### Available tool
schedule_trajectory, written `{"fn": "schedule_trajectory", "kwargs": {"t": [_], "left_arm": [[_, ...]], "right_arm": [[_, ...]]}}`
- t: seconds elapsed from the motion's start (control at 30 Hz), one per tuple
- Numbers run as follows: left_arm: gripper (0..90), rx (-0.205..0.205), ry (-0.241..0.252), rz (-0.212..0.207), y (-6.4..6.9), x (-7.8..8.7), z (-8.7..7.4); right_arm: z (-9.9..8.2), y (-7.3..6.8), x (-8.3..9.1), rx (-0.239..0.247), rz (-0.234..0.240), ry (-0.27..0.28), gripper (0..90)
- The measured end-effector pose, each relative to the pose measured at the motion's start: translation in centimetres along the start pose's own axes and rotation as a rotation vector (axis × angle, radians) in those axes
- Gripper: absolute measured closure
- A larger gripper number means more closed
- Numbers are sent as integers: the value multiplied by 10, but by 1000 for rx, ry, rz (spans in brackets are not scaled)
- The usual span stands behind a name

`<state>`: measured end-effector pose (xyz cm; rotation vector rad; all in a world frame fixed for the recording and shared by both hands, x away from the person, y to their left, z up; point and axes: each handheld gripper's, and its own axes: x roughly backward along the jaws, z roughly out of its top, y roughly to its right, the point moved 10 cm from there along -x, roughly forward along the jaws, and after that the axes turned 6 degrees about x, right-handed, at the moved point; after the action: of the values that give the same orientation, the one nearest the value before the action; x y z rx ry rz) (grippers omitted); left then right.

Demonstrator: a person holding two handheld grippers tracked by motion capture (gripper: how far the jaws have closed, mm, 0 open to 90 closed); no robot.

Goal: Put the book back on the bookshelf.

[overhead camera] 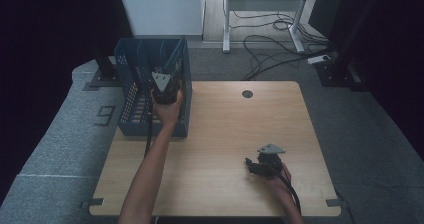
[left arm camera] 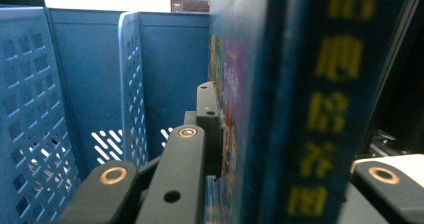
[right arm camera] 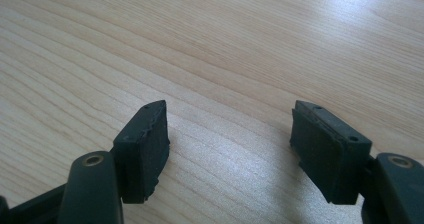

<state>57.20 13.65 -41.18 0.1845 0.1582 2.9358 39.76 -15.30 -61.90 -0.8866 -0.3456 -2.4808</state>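
A blue perforated plastic crate (overhead camera: 129, 96) stands on the table's far left corner. My left gripper (overhead camera: 165, 88) reaches into it from above. In the left gripper view the crate's walls and a divider (left arm camera: 131, 79) stand close, and a thick book (left arm camera: 305, 109) with a dark blue spine and yellow characters stands upright between the jaws. My left gripper (left arm camera: 295, 134) is shut on that book. My right gripper (overhead camera: 251, 165) rests low over the bare wood at the table's near right. The right gripper (right arm camera: 230, 129) is open with nothing between its pads.
The wooden table (overhead camera: 235, 134) has a round cable hole (overhead camera: 247, 94) near its far edge. Behind the table stand a white desk frame (overhead camera: 262, 6), loose cables (overhead camera: 275, 54) on the grey floor and a power strip (overhead camera: 318, 60).
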Motion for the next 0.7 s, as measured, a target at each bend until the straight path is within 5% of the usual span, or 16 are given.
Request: {"fn": "schedule_trajectory", "kwargs": {"t": [0.27, 0.7], "left_arm": [[729, -49, -13, -55, 9, 14, -4], [520, -3, -103, -145, 14, 22, -11]], "right_arm": [[0, 0, 0, -2, -3, 0, 310], [0, 0, 0, -2, -3, 0, 310]]}}
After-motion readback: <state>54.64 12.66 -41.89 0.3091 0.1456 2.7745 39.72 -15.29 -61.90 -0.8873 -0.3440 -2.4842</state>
